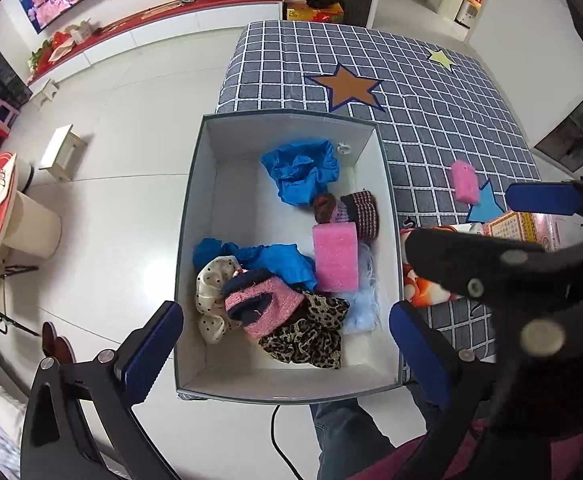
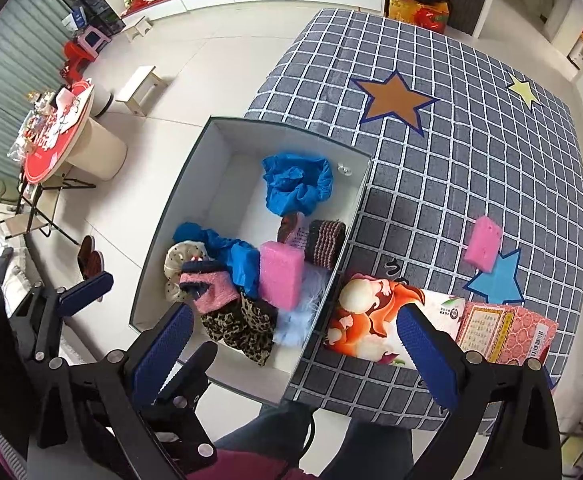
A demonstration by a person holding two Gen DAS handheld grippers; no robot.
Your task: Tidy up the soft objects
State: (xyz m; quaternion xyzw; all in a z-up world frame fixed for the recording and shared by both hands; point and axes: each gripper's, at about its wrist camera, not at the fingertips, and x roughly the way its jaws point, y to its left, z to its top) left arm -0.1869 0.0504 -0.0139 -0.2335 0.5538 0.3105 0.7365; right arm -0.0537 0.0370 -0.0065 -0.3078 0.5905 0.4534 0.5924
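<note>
Right wrist view: one pink sponge left on the table

Box [image 2: 163, 220] sits at the table edge, already holding cloths and a pink sponge. Loose pink sponge [image 2: 483, 249] lies on the checked cloth [image 2: 431, 184], well apart from the box. Judging by looks: light, squashy, grippy; pinch across the short sides. Right gripper [image 2: 295, 344] and left gripper [image 1: 287, 344] both gape wide, holding nothing. Left wrist view partly hides the printed packs; the right shows them whole.
</note>
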